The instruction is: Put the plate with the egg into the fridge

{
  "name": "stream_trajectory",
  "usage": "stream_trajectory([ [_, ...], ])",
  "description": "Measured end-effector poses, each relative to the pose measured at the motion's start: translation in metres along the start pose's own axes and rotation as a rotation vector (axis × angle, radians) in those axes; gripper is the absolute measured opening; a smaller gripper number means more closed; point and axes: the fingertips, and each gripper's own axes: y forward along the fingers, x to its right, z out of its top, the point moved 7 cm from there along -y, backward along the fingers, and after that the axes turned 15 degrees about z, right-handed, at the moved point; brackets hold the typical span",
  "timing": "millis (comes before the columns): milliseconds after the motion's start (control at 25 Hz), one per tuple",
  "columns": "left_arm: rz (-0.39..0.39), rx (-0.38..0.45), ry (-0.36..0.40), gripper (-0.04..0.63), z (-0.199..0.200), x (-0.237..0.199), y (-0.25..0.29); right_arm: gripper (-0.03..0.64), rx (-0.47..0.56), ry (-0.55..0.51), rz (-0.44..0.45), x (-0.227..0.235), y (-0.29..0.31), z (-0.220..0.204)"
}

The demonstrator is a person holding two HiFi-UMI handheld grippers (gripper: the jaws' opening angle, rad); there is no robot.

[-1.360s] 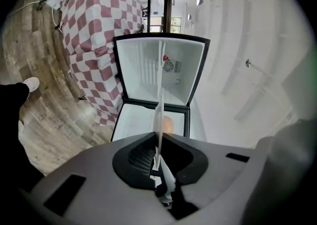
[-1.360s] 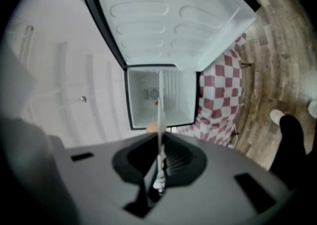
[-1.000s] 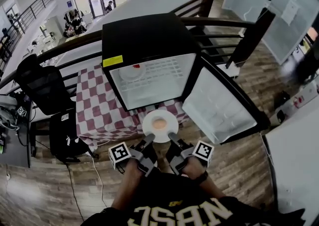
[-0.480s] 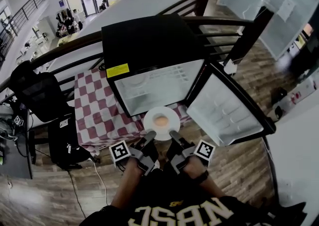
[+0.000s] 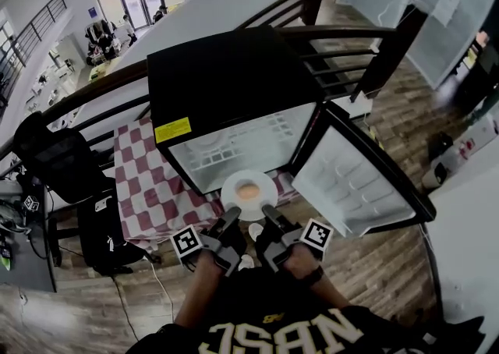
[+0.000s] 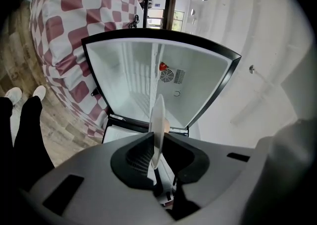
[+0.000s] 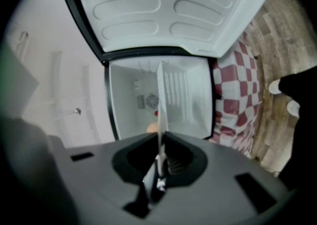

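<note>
A white plate [image 5: 248, 182] with a brownish egg [image 5: 248, 192] hangs level at the front lower edge of the open black mini fridge [image 5: 226, 79]. My left gripper [image 5: 232, 215] has the plate's near left rim between its jaws; the pads still touch the rim while the jaws are opening. My right gripper [image 5: 267, 212] is shut on the near right rim. In the left gripper view the plate [image 6: 157, 117] stands edge-on between the jaws of the left gripper [image 6: 156, 142], before the white fridge interior. The right gripper view shows the plate [image 7: 161, 100] pinched by the right gripper [image 7: 161, 142].
The fridge door [image 5: 355, 181] swings open to the right. A wire shelf [image 5: 253, 136] crosses the interior. The fridge stands on a table with a red-and-white checked cloth [image 5: 148, 181]. A black chair [image 5: 54, 157] and a bag [image 5: 109, 228] stand at the left; a dark railing [image 5: 343, 40] runs behind.
Both grippers have carried the plate forward, from in front of the table to the fridge's lower front edge. The fridge looks closer in the head view.
</note>
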Motion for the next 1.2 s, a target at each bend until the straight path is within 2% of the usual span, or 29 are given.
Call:
stream_trajectory([
  [160, -0.017, 0.001, 0.026, 0.063, 0.006, 0.009, 0.018, 0.034, 0.0, -0.004, 0.016, -0.002, 0.013, 0.017],
  [400, -0.091, 0.026, 0.05, 0.061, 0.017, 0.02, 0.041, 0.035, 0.001, -0.029, 0.044, -0.007, 0.034, 0.037],
  [680, -0.063, 0.033, 0.041, 0.061, 0.03, 0.021, 0.059, 0.035, 0.016, 0.004, 0.023, 0.001, 0.05, 0.052],
  [1200, -0.057, 0.02, 0.054, 0.062, 0.05, 0.038, 0.094, 0.035, 0.038, 0.012, 0.04, -0.001, 0.079, 0.081],
])
